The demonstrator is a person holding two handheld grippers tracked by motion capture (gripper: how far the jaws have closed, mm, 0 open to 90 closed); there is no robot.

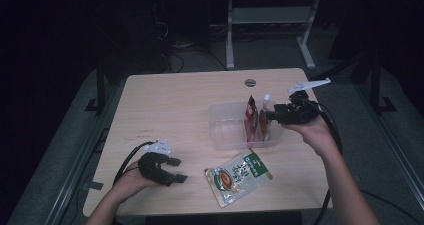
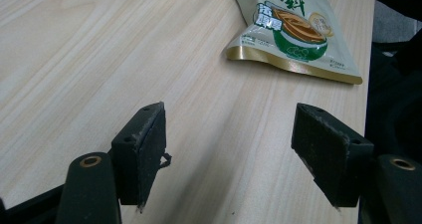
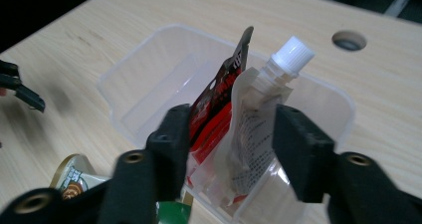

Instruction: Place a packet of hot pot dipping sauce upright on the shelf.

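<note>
The green and white pouch (image 1: 238,177) lies flat on the tabletop (image 1: 170,105), close to the near edge. Its long side runs slanted, from the near left up to the far right. In the left gripper view its gold bottom edge faces the jaws.

The left gripper (image 1: 175,169) sits low at the near left, just beside that pouch and not touching it. Its jaws stand wide apart with nothing but bare wood between them. They point across the tabletop toward the pouch.

A bit farther back is the clear plastic box (image 1: 225,116). Two pouches stand up in its right end, side by side and touching. The red pouch (image 3: 219,109) leans a little, with its top corner pointing up. The white spout pouch (image 3: 259,129) stands beside it, and its white cap (image 3: 293,52) points up too.

The right gripper (image 1: 270,116) is at the right end of the box, pointing left. Its jaws are partly open. Both pouches are between the jaws, but the pads do not seem to press on them.

Past the box there is a round hole (image 1: 250,82) in the tabletop.
</note>
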